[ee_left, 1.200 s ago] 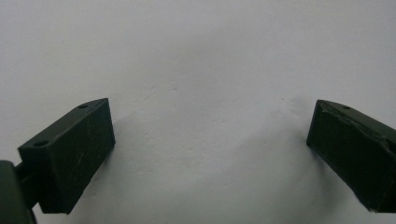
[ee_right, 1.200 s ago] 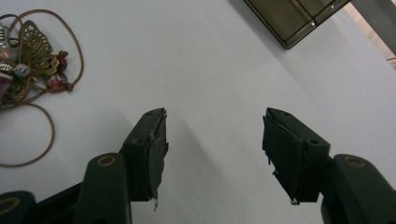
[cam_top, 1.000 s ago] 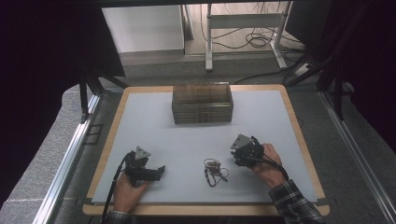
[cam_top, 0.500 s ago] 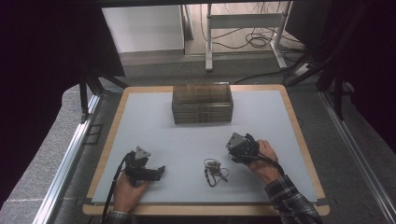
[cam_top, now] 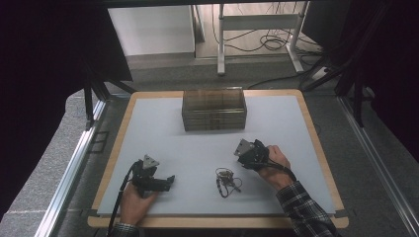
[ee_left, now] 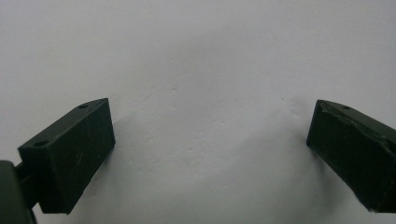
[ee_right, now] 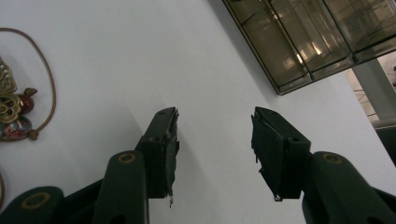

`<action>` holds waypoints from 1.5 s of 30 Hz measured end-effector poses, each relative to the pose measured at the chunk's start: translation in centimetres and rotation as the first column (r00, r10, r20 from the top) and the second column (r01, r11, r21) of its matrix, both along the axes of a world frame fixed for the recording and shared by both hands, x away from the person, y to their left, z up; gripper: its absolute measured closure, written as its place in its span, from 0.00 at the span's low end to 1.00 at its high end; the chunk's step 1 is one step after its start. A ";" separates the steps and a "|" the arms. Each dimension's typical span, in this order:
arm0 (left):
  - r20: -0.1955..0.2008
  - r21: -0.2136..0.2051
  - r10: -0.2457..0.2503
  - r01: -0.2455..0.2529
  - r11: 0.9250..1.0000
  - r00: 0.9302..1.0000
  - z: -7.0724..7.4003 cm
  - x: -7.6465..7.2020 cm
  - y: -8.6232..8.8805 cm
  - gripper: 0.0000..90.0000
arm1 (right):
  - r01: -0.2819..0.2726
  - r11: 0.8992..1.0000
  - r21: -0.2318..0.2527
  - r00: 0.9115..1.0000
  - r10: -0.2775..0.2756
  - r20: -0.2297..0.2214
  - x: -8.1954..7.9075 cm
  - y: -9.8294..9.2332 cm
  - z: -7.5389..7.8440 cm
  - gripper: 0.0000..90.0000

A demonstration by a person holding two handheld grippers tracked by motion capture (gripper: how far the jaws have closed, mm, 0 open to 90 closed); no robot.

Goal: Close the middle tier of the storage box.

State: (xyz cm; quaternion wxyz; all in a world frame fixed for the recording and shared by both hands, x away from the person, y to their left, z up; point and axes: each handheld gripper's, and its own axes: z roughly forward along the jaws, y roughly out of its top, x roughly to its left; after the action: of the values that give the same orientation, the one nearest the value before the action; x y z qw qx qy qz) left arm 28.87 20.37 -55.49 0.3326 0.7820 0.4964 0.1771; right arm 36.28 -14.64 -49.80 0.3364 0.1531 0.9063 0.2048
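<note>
A white table top (cam_top: 163,128) with a wooden edge lies under both grippers. The right gripper (ee_right: 215,140) has its jaws partly apart, just been closing, with nothing between them. A necklace (ee_right: 14,105) with a gold charm lies off to the left of those jaws, not touching. A glass box (ee_right: 308,32) sits beyond them. The left gripper (ee_left: 208,140) has wide, empty jaws over bare table.

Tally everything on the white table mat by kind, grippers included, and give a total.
Hand-held grippers: 2, the left gripper and the right gripper
Clear glass boxes: 1, the glass box at the far side
Necklaces: 1, the necklace with a cord and brass ornament, lying between the grippers
Total: 4
</note>
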 end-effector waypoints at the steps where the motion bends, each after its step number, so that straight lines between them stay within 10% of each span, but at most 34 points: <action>1: 0.000 0.000 0.000 0.000 1.000 1.000 0.0 0.0 0.0 0.01 | -0.004 1.000 -0.001 1.000 0.004 0.004 0.1 0.1 0.0 0.55; 45: 0.000 0.000 0.000 0.000 1.000 1.000 0.0 0.0 0.0 0.01 | -0.056 0.980 -0.192 0.974 0.096 0.206 1.7 4.0 -0.7 0.62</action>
State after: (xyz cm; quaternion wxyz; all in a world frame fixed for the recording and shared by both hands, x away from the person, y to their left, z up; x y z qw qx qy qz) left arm 28.87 20.37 -55.49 0.3325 0.7822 0.4963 0.1770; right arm 37.96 -10.63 -50.47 0.4369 0.0634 0.8850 0.1479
